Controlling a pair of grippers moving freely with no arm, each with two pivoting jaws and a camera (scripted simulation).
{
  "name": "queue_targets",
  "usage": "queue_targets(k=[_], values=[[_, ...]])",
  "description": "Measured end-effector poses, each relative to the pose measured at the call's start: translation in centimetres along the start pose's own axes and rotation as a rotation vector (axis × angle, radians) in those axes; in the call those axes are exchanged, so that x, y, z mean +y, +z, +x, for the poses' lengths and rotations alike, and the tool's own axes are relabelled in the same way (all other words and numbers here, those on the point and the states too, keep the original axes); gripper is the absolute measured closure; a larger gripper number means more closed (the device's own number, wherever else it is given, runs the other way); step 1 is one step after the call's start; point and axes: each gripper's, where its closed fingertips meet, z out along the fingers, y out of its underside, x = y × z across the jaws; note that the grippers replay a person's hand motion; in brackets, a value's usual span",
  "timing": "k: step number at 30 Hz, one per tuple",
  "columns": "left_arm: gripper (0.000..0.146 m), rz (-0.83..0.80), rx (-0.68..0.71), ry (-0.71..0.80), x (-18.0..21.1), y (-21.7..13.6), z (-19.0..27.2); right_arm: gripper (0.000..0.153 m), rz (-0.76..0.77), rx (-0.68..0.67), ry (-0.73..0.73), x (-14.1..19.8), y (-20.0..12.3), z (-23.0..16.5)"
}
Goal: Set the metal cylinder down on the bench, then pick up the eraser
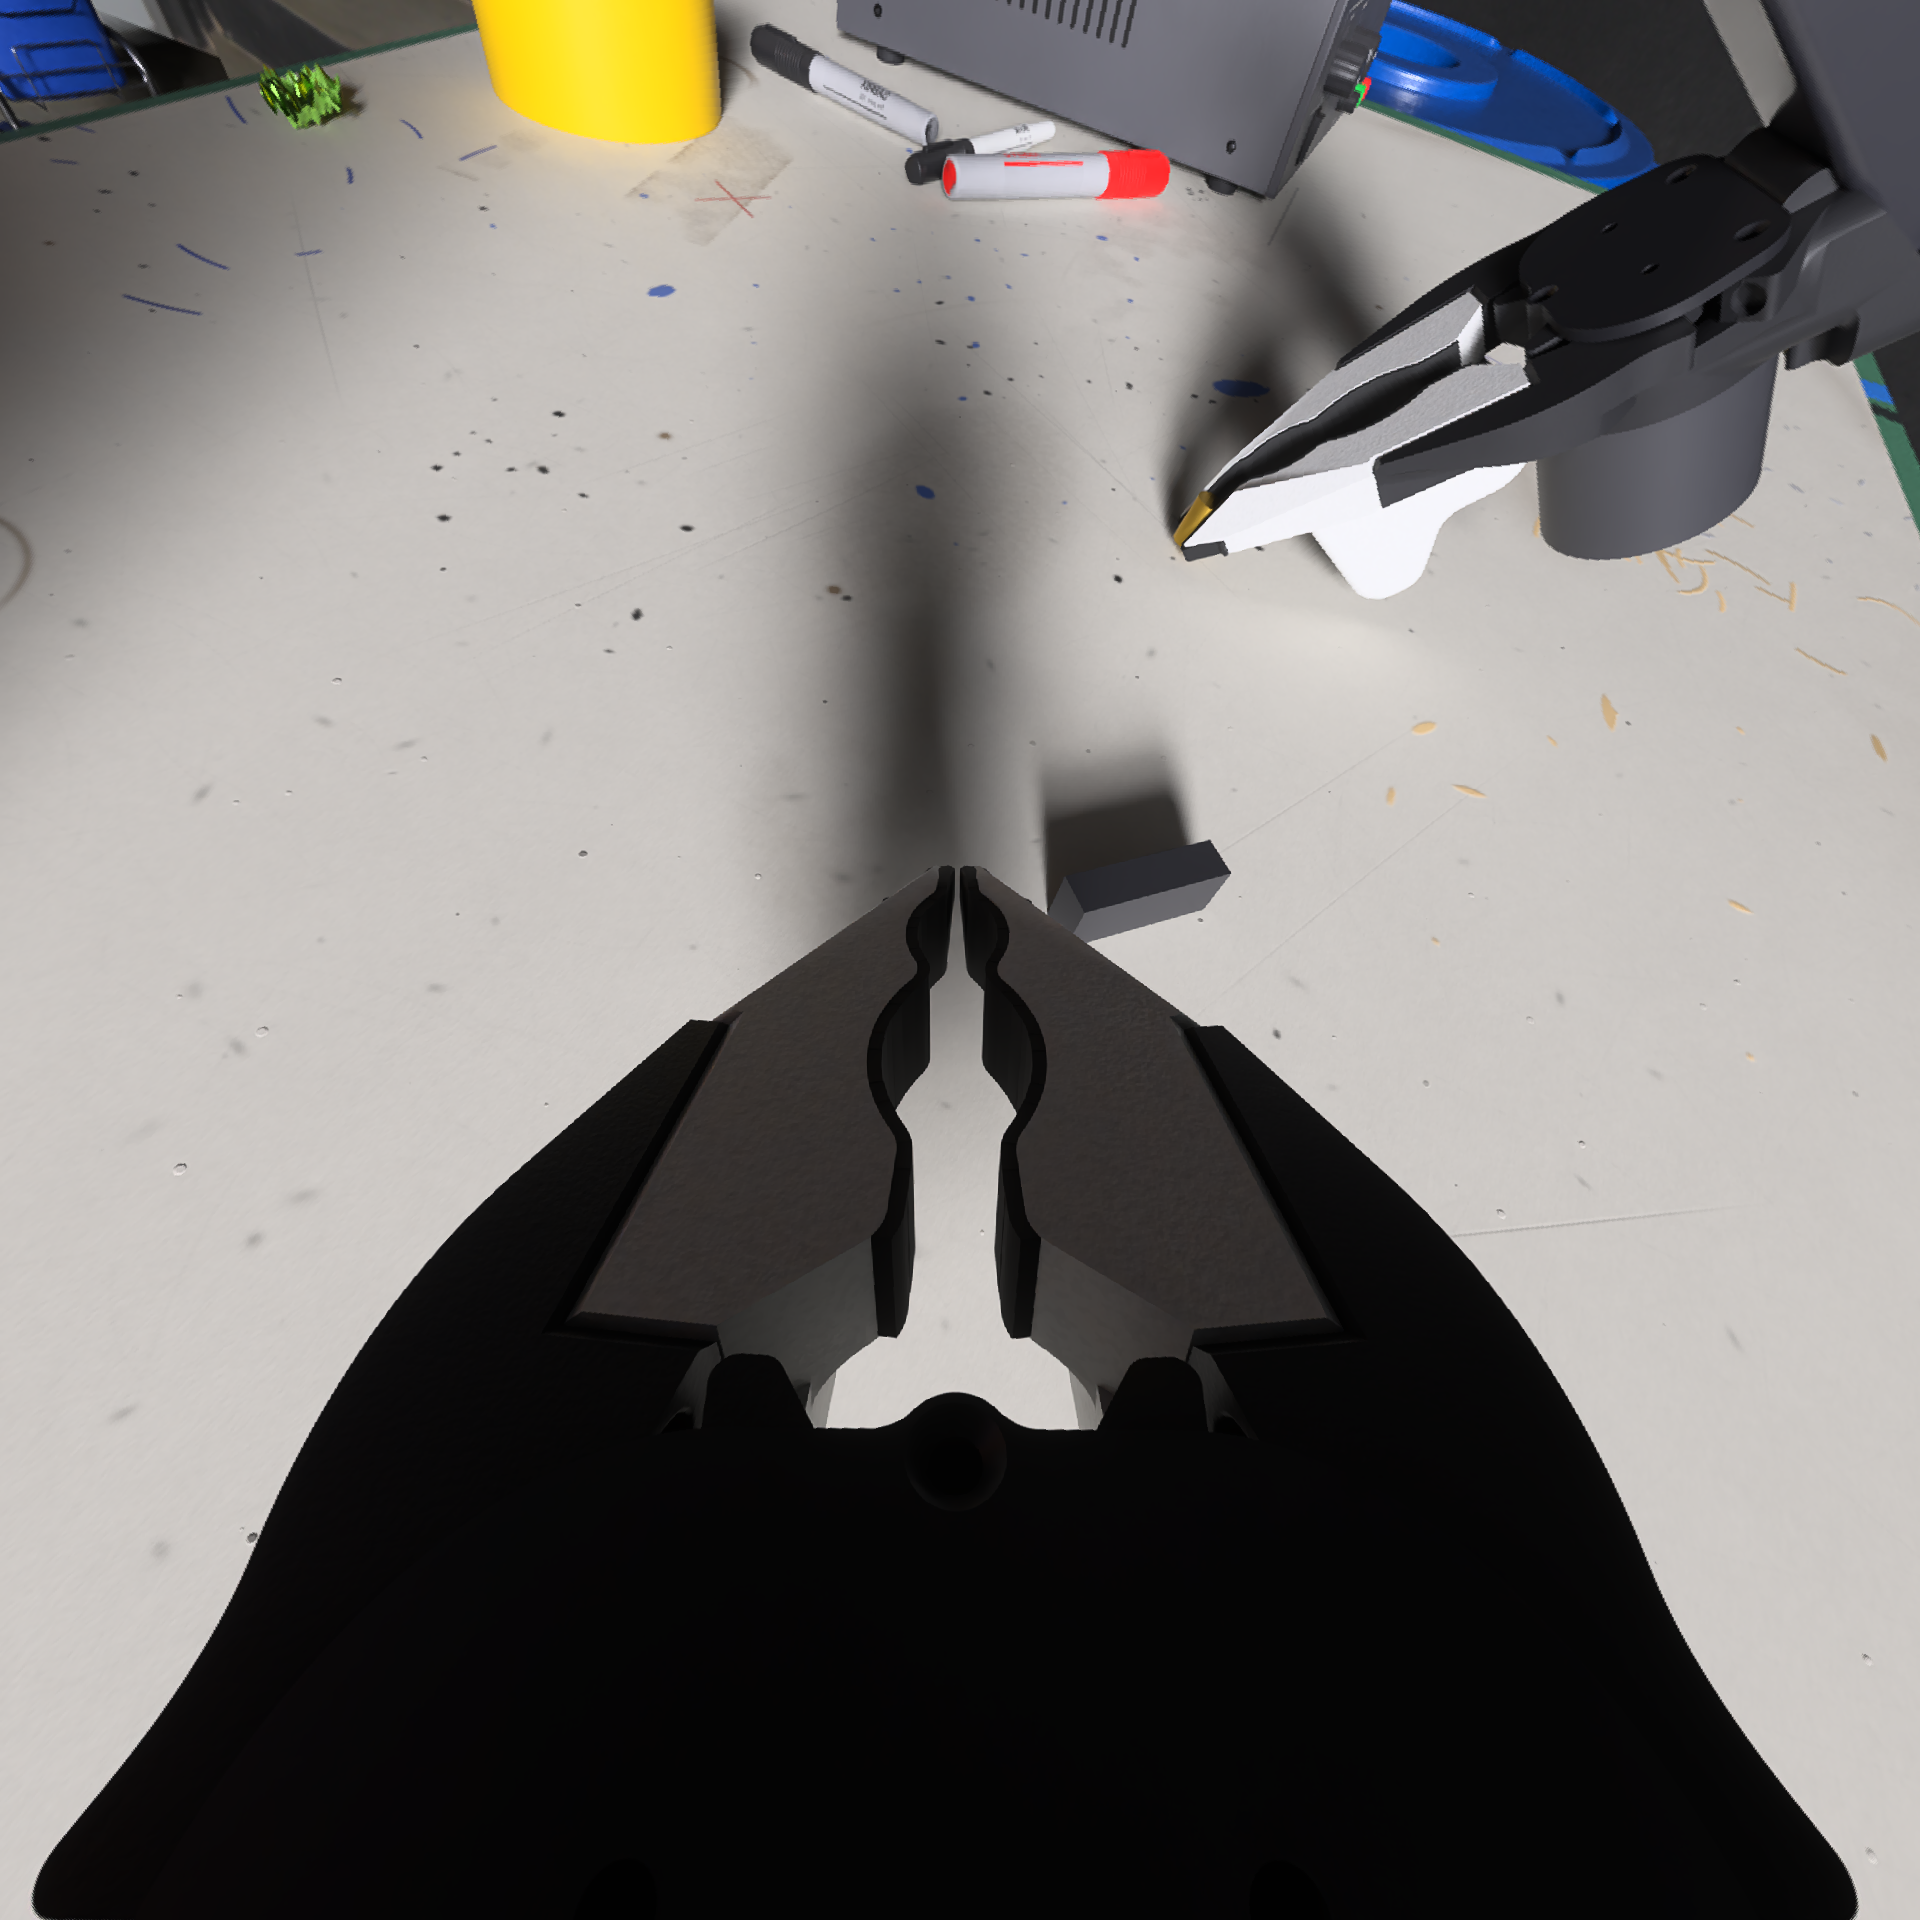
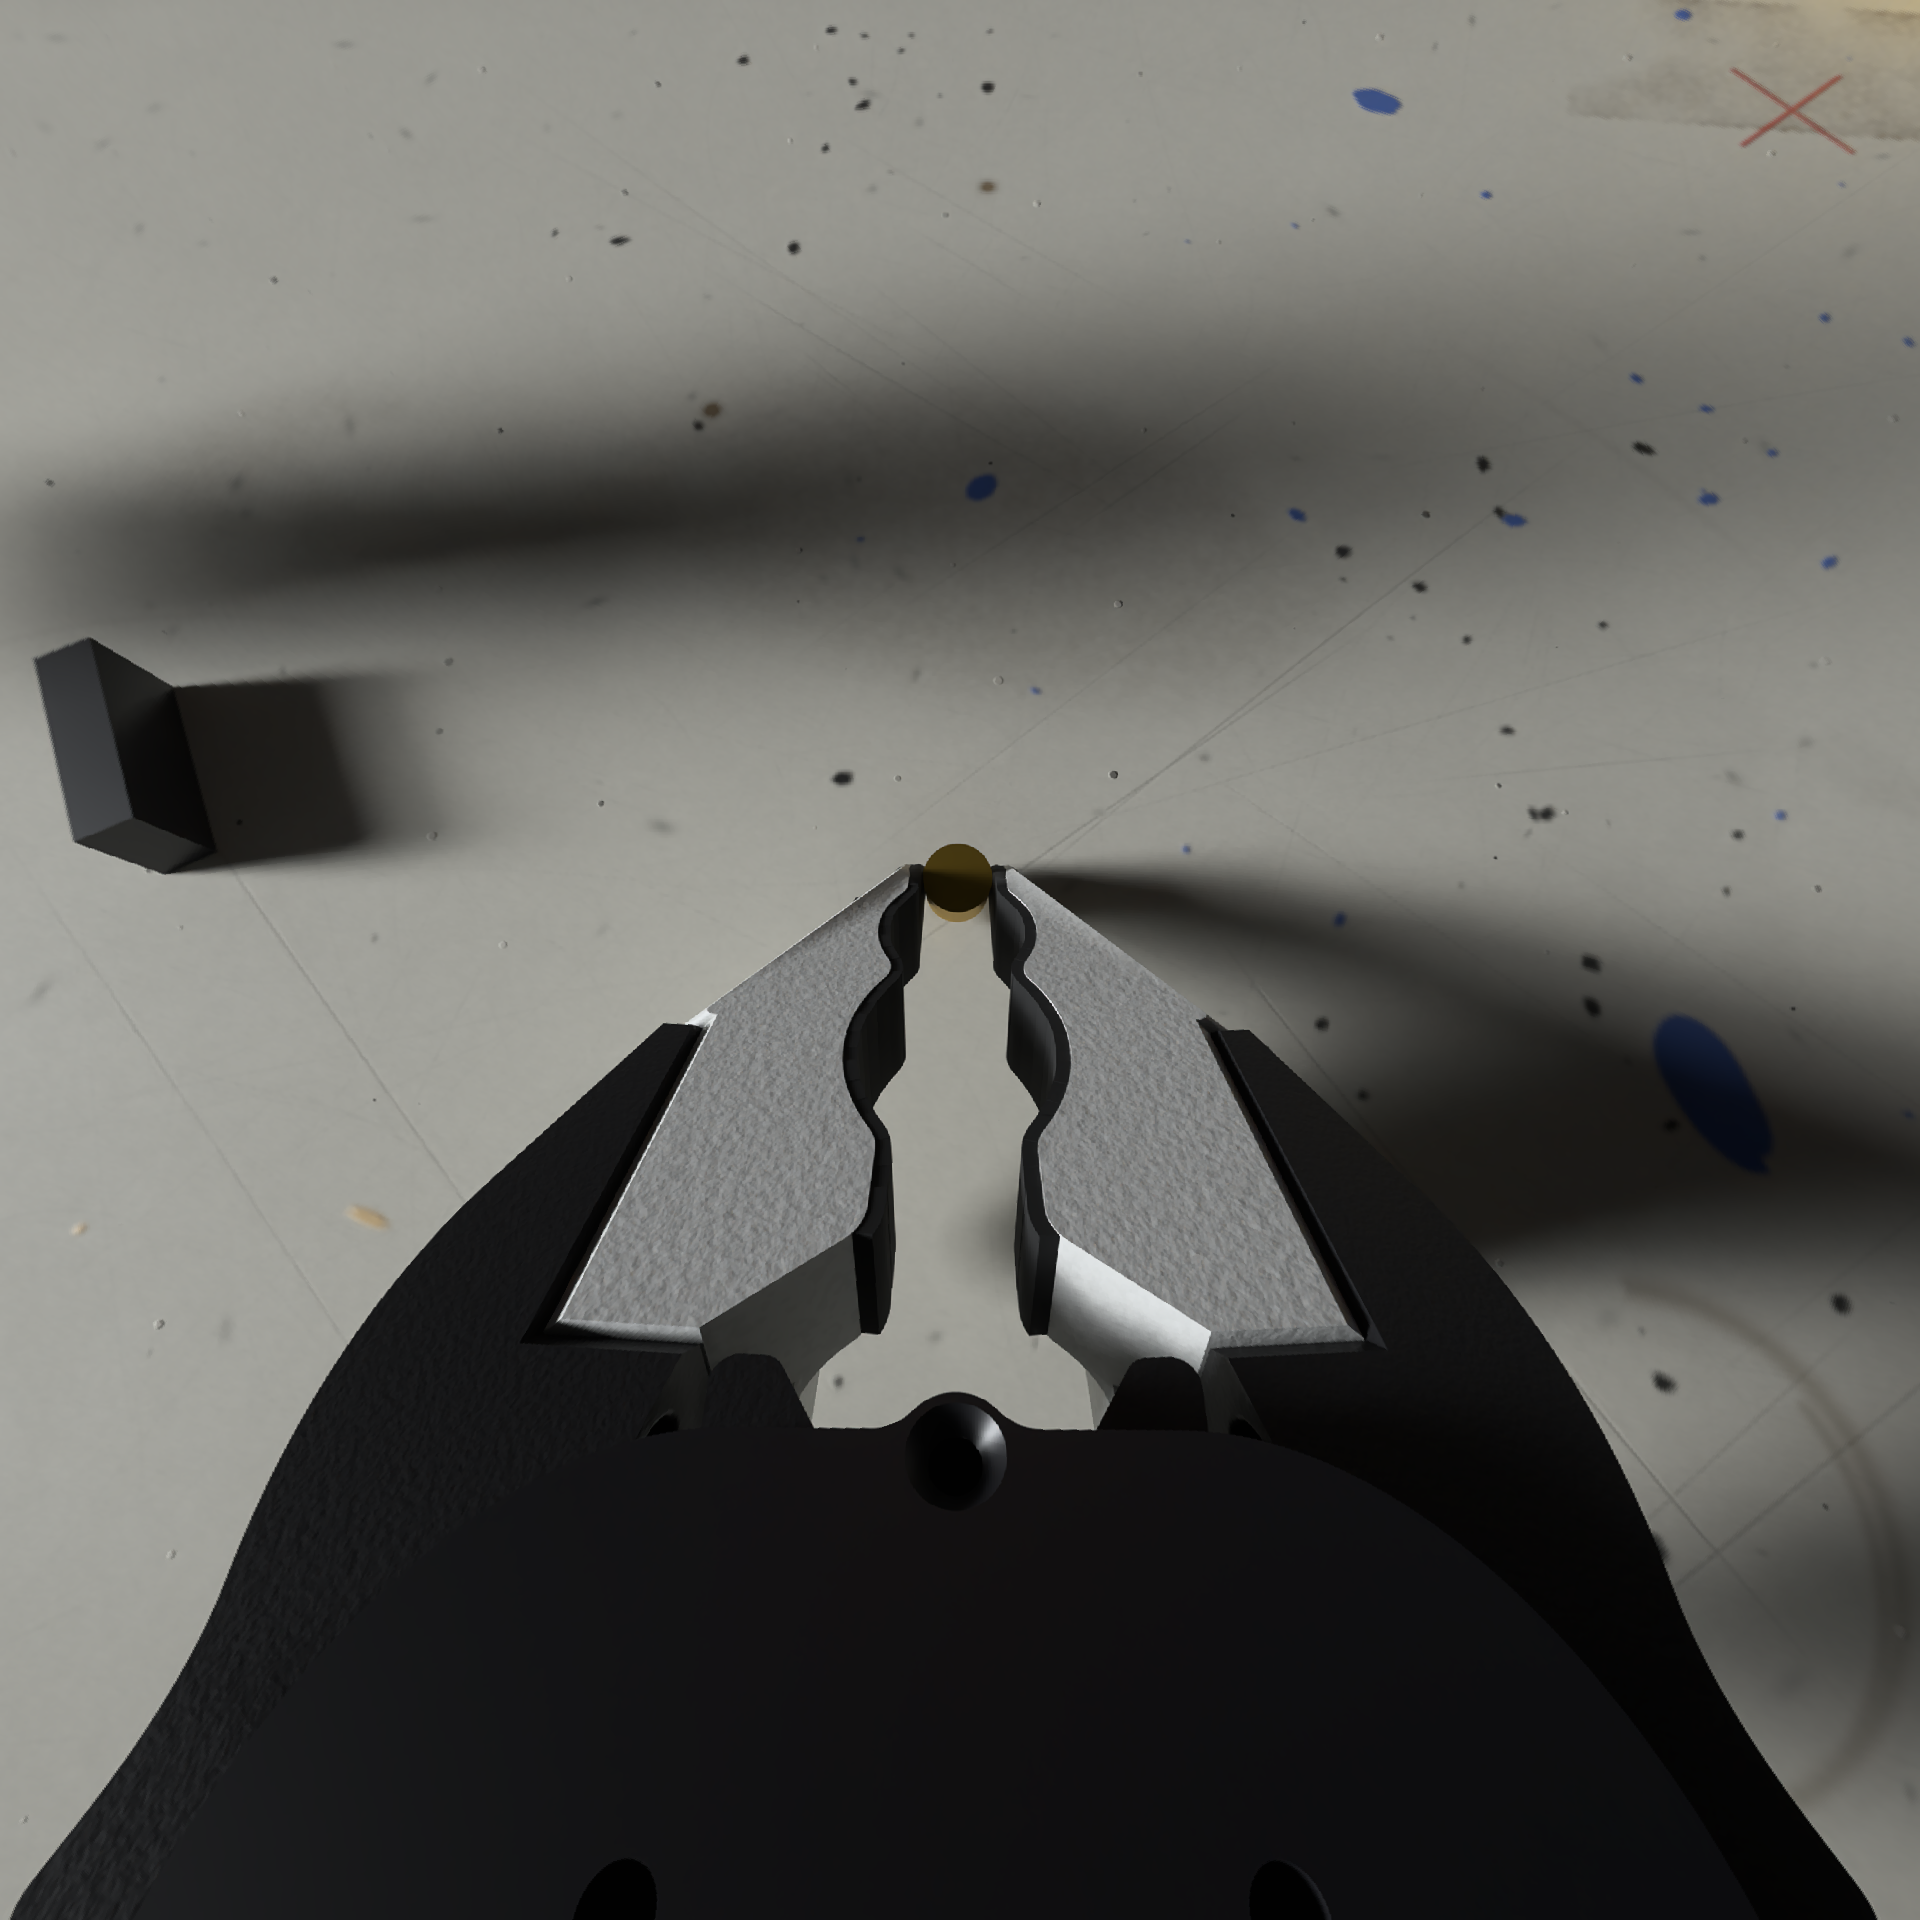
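My right gripper is shut on a small brass-coloured metal cylinder, held at the fingertips close above the bench. In the left wrist view the same gripper shows at the right, tips angled down near the bench with the cylinder between them. A dark grey eraser block lies on the bench just right of my left gripper, which is shut and empty. The eraser also shows at the far left of the right wrist view, well apart from the right gripper.
At the back stand a yellow cup, three markers and a grey metal box. A blue object lies beyond the bench's right edge. A green crumpled bit sits back left. The bench is speckled.
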Motion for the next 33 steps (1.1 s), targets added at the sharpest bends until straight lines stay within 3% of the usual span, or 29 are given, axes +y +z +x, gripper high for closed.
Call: queue_targets(k=[12, 23, 33], values=[[0.145, -0.006, 0.004, -0.016, 0.1, 0.1, -0.1, 0.141, -0.027, 0.091, -0.176, -0.8, -0.4, 0.2], [0.145, -0.009, 0.005, -0.016, 0.1, 0.1, -0.1, 0.141, -0.057, 0.036, -0.089, 0.1, -0.5, -0.4], [0.145, -0.009, 0.003, -0.015, 0.1, 0.1, -0.1, 0.141, -0.075, 0.083, -0.139, -0.1, -0.3, 0.2]])
